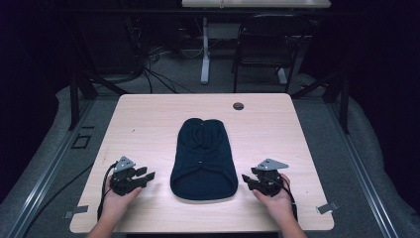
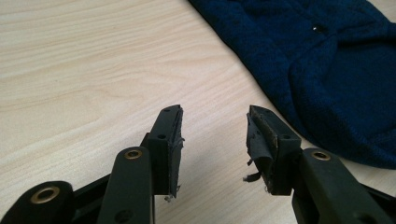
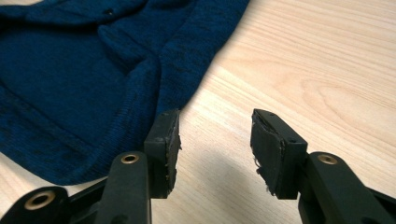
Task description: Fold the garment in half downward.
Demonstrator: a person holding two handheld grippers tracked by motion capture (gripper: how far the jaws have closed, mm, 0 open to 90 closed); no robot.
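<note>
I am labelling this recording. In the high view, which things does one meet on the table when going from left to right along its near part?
left gripper → dark blue garment → right gripper

The light wooden bench (image 1: 148,119) has lots of bare room. In the high view, the left part and the right part of the frame are free, and so is the strip along the top edge, apart from a small dark round cap (image 1: 238,106) set flat in the wood at the upper middle. The one big thing in the way is the dark blue knitted garment (image 1: 204,158), lying flat in the middle. The left gripper (image 1: 143,174) sits at the lower left and the right gripper (image 1: 247,179) at the lower right, each near the cloth with bare wood between. Both have a wide gap between their jaws, with nothing inside.
</note>
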